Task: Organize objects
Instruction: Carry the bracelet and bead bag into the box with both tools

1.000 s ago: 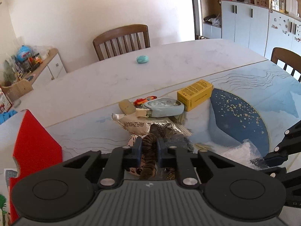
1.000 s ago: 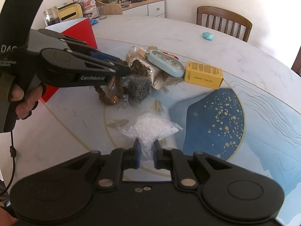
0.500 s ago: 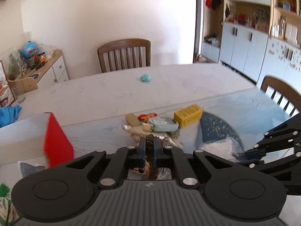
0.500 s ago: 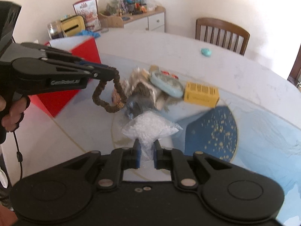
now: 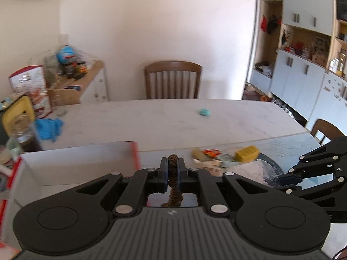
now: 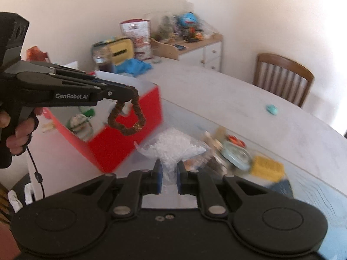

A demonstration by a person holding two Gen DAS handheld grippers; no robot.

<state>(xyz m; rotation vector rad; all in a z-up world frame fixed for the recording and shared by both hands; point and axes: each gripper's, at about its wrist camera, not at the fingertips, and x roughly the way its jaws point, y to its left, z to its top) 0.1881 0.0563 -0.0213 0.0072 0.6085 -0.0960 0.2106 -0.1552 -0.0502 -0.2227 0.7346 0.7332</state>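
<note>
Left wrist view: left gripper is clamped on the bead bracelet, now lifted off the pile toward the red box ahead-left

Right wrist view: right gripper pinches the clear bag, also raised; both items appear bound for the box

Beyond the pale surface, pushed in at its far edge: 1 brown slat-back chair. At the right edge, just the top of a 2nd chair. Left of the 1st chair, against the white wall, a low sideboard crowded with clutter (too blurred to name beyond a blue round thing). Near the surface's left end: a red-and-white printed bag standing upright, a yellow case just beside it, a crumpled blue cloth close by. Along the right side, grey-white cabinets with open wooden shelves above.
</note>
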